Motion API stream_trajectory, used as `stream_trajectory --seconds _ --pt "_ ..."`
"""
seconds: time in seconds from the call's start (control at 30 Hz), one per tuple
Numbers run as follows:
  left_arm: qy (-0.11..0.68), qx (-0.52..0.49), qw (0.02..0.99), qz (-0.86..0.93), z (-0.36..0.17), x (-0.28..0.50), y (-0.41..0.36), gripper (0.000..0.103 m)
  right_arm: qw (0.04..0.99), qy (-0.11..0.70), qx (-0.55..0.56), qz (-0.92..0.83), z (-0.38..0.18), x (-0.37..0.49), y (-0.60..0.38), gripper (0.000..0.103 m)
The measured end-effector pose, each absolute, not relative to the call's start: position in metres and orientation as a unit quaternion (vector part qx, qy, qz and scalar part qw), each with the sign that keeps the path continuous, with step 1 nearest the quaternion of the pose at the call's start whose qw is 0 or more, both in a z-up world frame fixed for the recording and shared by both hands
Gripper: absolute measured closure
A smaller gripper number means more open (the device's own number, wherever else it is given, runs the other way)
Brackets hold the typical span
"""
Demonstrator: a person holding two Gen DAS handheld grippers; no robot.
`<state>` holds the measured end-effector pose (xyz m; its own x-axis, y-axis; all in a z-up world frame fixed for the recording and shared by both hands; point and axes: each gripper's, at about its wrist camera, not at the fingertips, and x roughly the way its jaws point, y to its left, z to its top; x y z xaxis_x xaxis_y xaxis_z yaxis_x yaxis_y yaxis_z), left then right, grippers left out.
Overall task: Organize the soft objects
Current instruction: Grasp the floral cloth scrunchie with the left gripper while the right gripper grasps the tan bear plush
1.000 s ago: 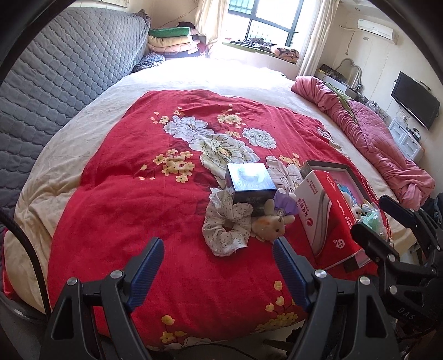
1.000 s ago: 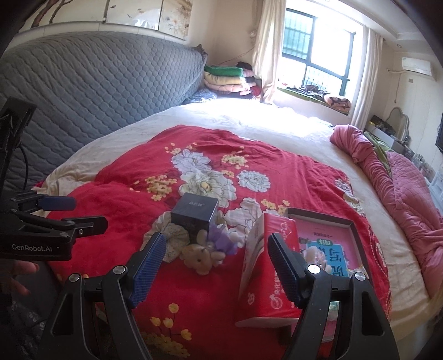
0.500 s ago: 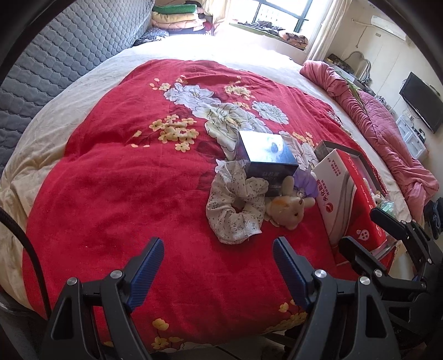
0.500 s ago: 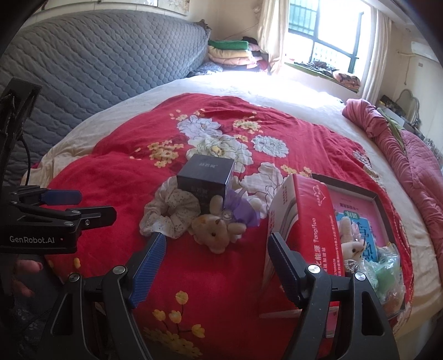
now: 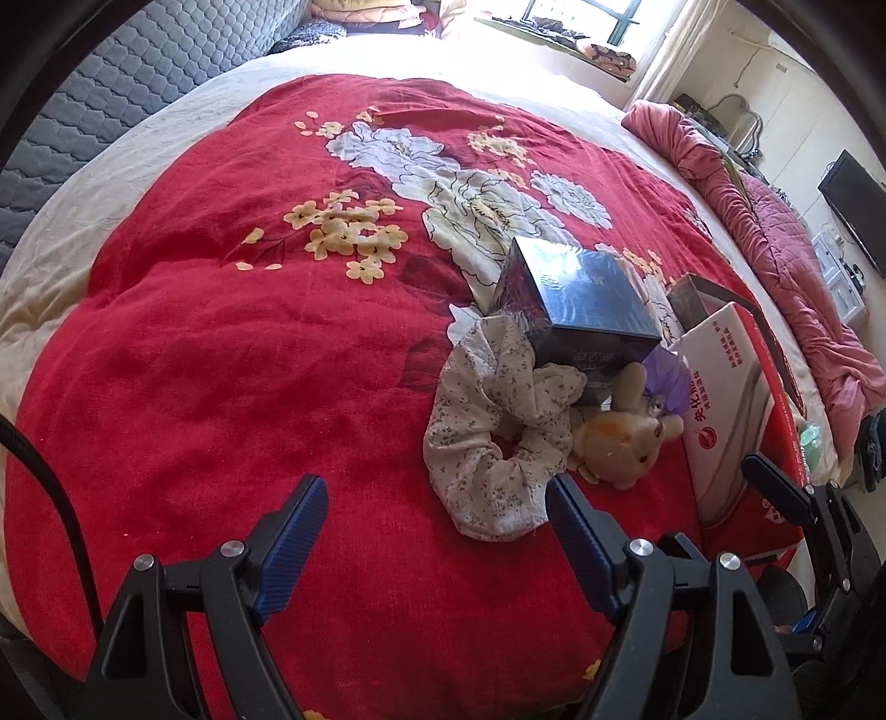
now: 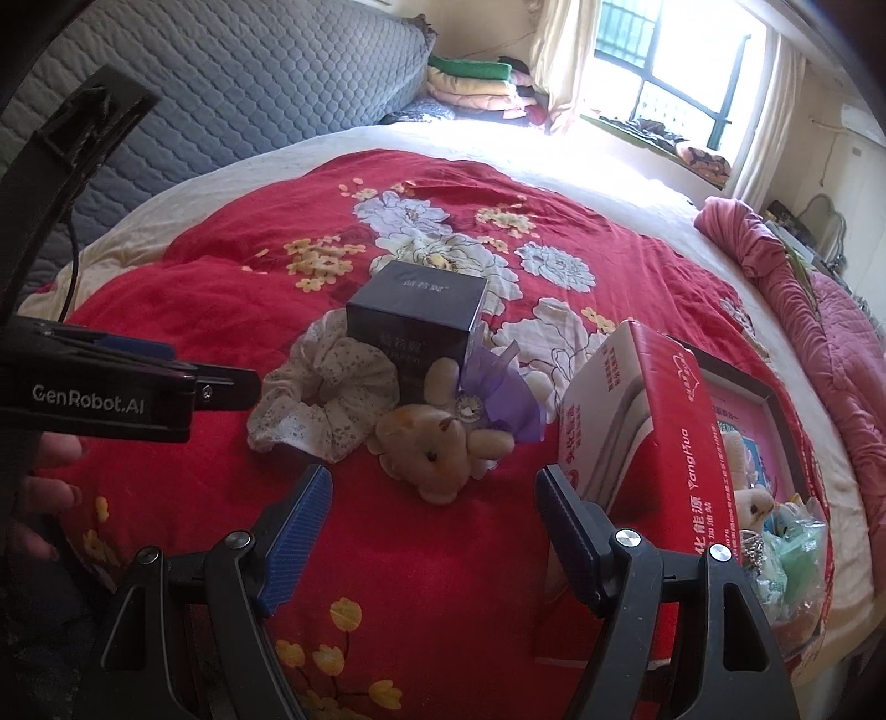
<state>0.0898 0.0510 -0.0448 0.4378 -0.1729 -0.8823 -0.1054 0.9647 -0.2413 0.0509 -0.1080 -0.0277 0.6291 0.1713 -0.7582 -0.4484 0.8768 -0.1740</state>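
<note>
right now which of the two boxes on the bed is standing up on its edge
The red and white box, right of the plush bear, stands tipped up on edge against the open tray. The dark box behind the floral scrunchie sits flat.

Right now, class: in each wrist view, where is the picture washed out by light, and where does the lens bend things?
Left wrist view: the window and far cream bedsheet are blown out; the red quilt bulges like a dome. Right wrist view: the window and sheet below it glare white; dark vignette rings the corners.
</note>
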Motion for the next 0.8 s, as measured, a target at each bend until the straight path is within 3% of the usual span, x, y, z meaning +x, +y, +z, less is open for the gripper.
stream_trajectory --seconds 0.8 --pt "0.541 -0.138 0.829 -0.036 -0.081 0.129 0.057 0.023 0.871 0.352 -0.311 0.141 -0.080 0.085 -0.072 0.026"
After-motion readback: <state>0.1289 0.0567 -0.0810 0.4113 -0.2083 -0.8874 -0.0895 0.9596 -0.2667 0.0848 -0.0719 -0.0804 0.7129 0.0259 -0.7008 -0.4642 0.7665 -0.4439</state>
